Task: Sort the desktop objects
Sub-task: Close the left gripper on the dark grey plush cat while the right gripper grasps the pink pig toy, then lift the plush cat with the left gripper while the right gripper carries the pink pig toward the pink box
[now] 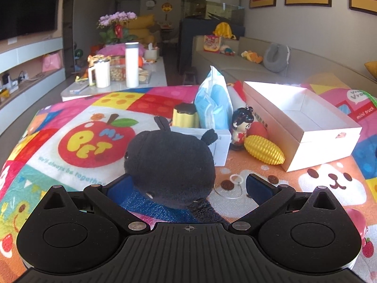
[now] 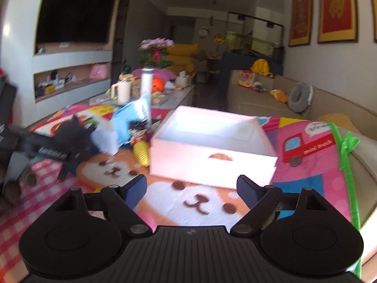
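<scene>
Between the left gripper's (image 1: 188, 186) spread fingers sits the black plush toy (image 1: 169, 165), resting on the colourful mat (image 1: 70, 108). The blue pads flank it: the left pad (image 1: 122, 184) appears to touch its side, while the right pad (image 1: 259, 186) stands clear, with mat showing in the gap. The tongs are released, nothing gripped yet.

The right gripper (image 2: 192, 188) is likewise spread and empty, hovering over the mat just short of the white open box (image 2: 212, 155). That view is blurred, so fine detail is not readable there.

Judgement: the step in hand is grasping the plush for transfer, probably to the white open box (image 1: 304, 122), which lies ahead and to the right.

Notes for you:
- Centre the plush before closing; at present it sits toward the left pad.
- Close on the round body, not the thin ears (image 1: 208, 136), which would slip.
- Soft filling will compress, so squeeze firmly.
- Lift straight up. The small white box (image 1: 221, 146), the figurine (image 1: 240, 125) and the yellow corn toy (image 1: 264, 149) stand just beyond and could be knocked.
</scene>
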Available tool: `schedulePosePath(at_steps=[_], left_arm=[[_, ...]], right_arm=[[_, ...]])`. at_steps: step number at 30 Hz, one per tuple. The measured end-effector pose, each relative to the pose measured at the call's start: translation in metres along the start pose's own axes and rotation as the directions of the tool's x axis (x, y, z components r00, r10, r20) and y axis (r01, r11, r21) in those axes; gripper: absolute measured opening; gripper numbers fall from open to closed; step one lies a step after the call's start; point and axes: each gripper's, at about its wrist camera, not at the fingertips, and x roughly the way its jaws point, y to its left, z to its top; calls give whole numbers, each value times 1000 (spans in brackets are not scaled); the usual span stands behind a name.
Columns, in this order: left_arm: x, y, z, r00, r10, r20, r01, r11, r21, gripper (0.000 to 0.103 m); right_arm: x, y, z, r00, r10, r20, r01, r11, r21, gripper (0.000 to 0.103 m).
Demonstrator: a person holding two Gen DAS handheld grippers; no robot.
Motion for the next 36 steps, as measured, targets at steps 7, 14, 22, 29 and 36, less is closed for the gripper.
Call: schedulePosePath(at_steps=[7,14,22,29,36], left_arm=[[-6,10,-11,999,-32,-31,31,999,-27,103],[-18,23,-15,999,-37,-22,35,996,-80,103],[2,15,-4,999,45,-12,-46,998,-52,103],[10,9,4,997,70,-30,-70,998,2,85],[-34,-16,14,993,113,-38,-93,934,344,84]], right_arm=[[69,-62,24,996,-93,15,87,965,248,89],[94,-33,19,1000,-20,16,17,978,210,92],[43,-11,-8,997,35,68,-43,991,130,92],[28,-15,-37,998,57,-4,-55,978,200,97],[31,-22,-44,997,75,-9,-70,961,269,100]])
